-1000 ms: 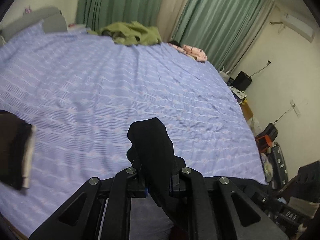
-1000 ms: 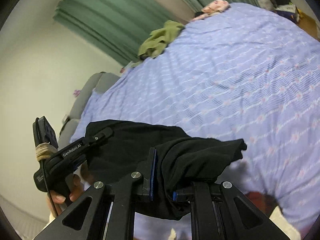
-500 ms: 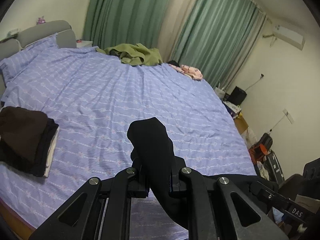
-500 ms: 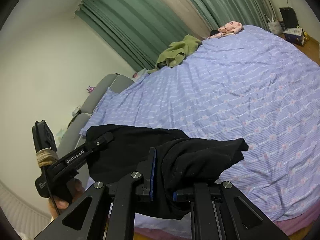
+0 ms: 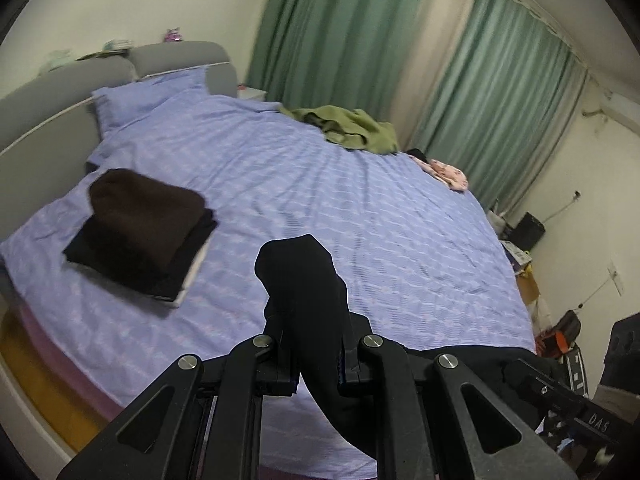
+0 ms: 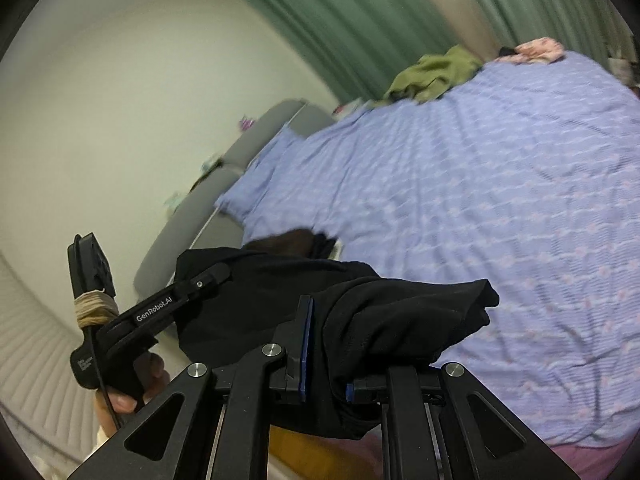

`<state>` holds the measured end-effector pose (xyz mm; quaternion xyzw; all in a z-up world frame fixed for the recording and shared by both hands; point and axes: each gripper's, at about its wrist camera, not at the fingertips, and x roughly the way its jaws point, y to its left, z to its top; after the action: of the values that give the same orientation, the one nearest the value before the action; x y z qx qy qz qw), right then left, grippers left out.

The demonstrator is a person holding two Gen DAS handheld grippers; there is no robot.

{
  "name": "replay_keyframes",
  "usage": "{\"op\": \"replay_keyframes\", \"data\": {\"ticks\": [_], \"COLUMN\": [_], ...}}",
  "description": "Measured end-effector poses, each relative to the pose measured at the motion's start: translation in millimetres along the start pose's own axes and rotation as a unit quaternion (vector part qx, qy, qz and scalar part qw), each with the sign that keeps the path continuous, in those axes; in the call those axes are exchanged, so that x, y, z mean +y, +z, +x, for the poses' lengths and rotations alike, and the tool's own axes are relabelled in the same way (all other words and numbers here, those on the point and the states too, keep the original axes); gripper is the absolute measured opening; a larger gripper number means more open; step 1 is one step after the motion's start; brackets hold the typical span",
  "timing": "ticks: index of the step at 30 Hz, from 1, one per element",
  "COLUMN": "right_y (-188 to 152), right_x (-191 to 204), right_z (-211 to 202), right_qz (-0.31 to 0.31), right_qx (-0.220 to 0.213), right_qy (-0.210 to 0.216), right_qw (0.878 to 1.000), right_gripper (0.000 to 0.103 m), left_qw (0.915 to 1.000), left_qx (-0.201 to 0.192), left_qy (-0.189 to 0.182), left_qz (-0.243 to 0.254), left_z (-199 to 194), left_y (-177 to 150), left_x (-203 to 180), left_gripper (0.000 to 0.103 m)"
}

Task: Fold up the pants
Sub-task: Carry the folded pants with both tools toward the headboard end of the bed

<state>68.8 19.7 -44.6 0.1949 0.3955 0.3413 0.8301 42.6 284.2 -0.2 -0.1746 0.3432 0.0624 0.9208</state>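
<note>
Black soft cloth pants hang pinched in our left gripper and right gripper, now lifted higher over the purple bed's near edge, ready to spread.

The black pants cover the left gripper's fingertips, and the cloth runs out past the bottom edge. In the right wrist view the pants hide most of the stack of folded clothes, and the curtains are motion-blurred
</note>
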Motion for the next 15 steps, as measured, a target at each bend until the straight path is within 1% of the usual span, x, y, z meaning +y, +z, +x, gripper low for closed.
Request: {"op": "replay_keyframes", "data": {"ticks": [4,8,10,11,13,15], "right_y": [-7,-14,-20,-25,-32,-36], "right_x": [38,81,101,113,133,152], "right_z": [26,63,81,92,111,130], "right_qz": [-0.026,-0.033,-0.029,-0.020,0.008,0.032], "right_qx": [0.018,0.015,0.008,0.002,-0.003,-0.005], "right_qy": [0.013,0.011,0.001,-0.009,-0.021,-0.025], "right_qw": [0.999,0.999,1.000,1.000,1.000,0.999], "right_gripper": [0.014,0.014,0.014,0.014,0.014,0.014], "left_qw": [0.9997,0.9993,0.9986,0.9983,0.9969,0.9954], "left_qx": [-0.017,-0.011,-0.001,0.006,0.023,0.029], "left_qy": [-0.007,-0.033,-0.053,-0.057,-0.064,-0.076], "left_qz": [-0.015,-0.013,0.001,0.013,0.039,0.052], "left_z": [-14,-16,-15,-14,-13,-13], "left_y": [7,27,44,52,69,85], "left_x": [52,111,140,153,174,194], "left_gripper": [0.014,0.014,0.014,0.014,0.014,0.014]}}
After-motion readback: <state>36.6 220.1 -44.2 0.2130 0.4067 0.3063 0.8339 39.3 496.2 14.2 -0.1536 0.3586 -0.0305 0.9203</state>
